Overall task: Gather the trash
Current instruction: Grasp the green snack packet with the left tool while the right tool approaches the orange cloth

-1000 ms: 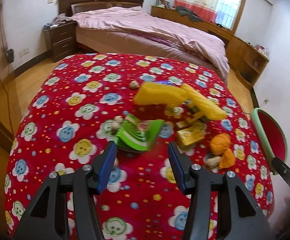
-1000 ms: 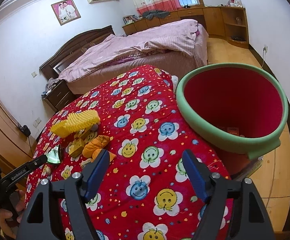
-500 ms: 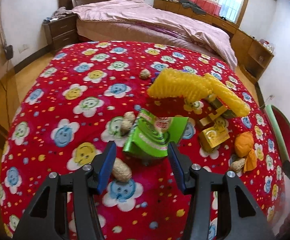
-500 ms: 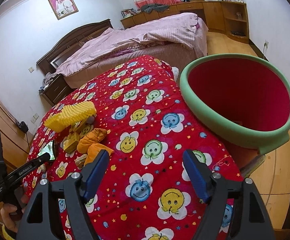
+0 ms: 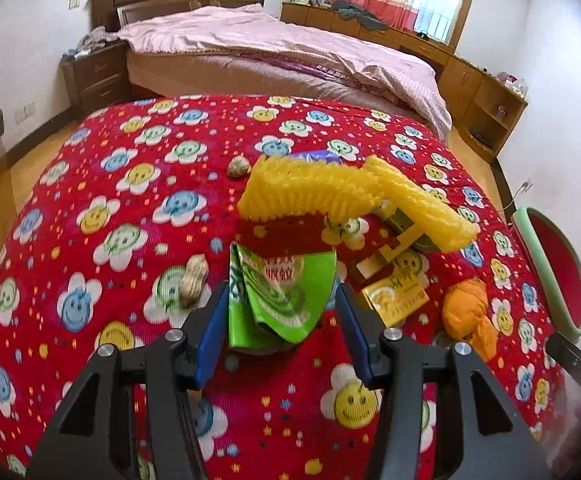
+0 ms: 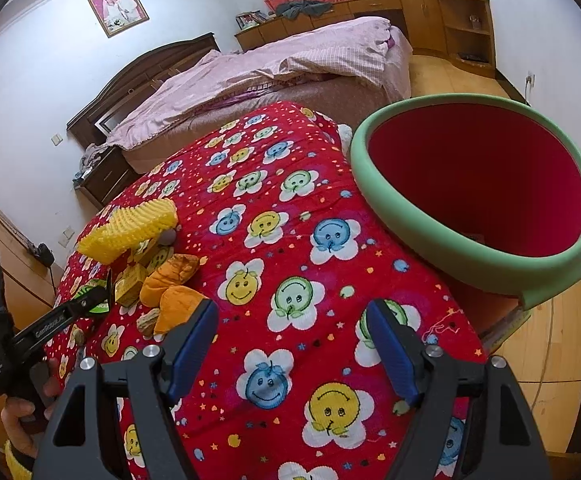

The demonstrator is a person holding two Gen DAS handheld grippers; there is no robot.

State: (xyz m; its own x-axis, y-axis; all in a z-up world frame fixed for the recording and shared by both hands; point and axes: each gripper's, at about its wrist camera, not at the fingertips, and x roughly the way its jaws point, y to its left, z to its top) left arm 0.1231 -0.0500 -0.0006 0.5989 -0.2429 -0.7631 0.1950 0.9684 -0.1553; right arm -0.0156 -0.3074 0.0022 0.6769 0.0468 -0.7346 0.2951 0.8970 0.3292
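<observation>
A green wrapper (image 5: 278,300) lies on the red flowered cloth (image 5: 130,200), and my left gripper (image 5: 280,296) stands open around it, one blue pad on each side and neither pressing. Behind the wrapper sits a yellow foam net (image 5: 322,188). A small yellow box (image 5: 396,300) and orange peel (image 5: 466,316) are to the right, a peanut (image 5: 194,280) to the left. My right gripper (image 6: 292,312) hangs open over bare cloth with nothing between its fingers. The red bin with a green rim (image 6: 374,184) stands just beyond the cloth's right edge.
A nut shell (image 5: 239,167) lies beyond the foam net. Behind the covered table are a bed with pink bedding (image 5: 290,48) and wooden cabinets (image 5: 486,112). In the right wrist view a hand (image 6: 18,416) holds the left gripper at the lower left.
My left gripper has come forward and down over the cloth, so the green wrapper now sits between its fingers. The right gripper has hardly moved.
</observation>
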